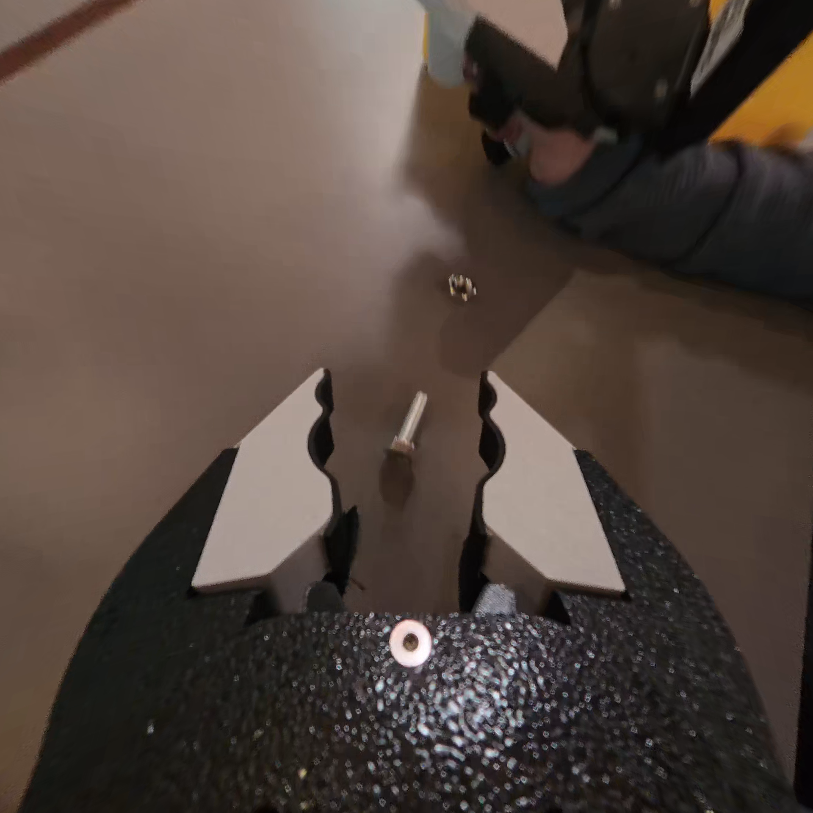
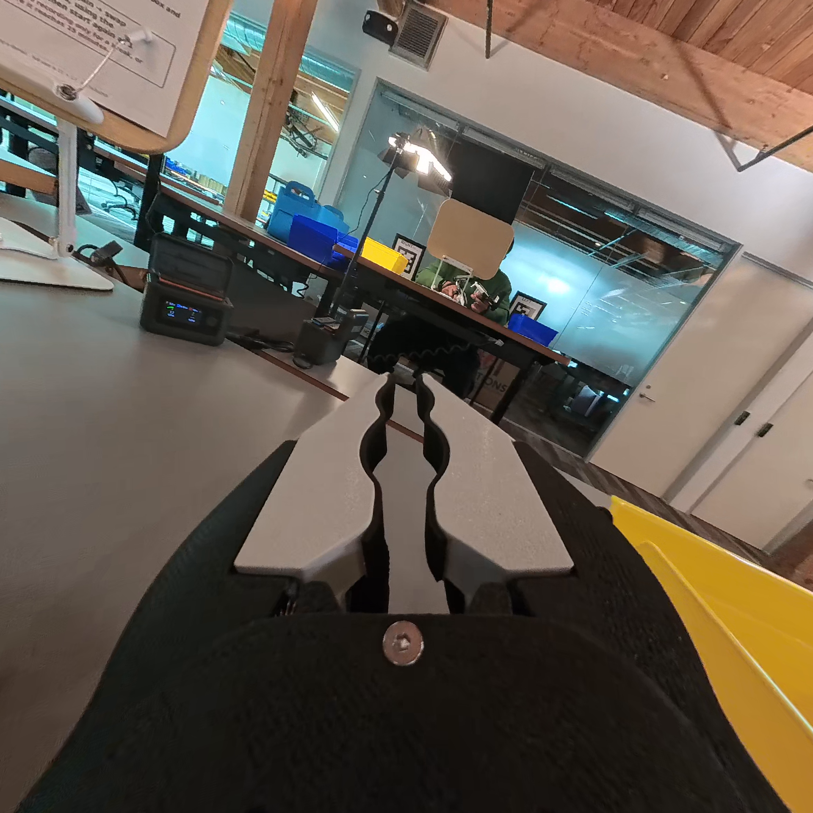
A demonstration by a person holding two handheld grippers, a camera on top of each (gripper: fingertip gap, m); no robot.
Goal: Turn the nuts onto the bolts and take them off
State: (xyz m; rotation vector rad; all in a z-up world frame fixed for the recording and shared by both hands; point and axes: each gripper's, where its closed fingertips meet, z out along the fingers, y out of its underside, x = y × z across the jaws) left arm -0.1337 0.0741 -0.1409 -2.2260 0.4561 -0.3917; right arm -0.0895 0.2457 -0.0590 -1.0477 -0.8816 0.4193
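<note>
One bolt (image 1: 408,424) lies between my wide left tool (image 1: 405,382): small, hard, slippery, so I'd pinch its shank. The nut (image 1: 461,287) lies apart; my right tool (image 2: 403,379) is narrow and empty.

A pale grey tabletop (image 2: 110,440) fills the near ground. At ten o'clock a white stand (image 2: 66,184) carries a wooden-edged board. At eleven rises a timber post (image 2: 272,105). At twelve, a long desk (image 2: 440,303) holds blue bins (image 2: 308,224), with a bright studio lamp (image 2: 418,154) before glass partitions. At two, white doors (image 2: 726,396); overhead, wood ceiling planks (image 2: 660,39).
</note>
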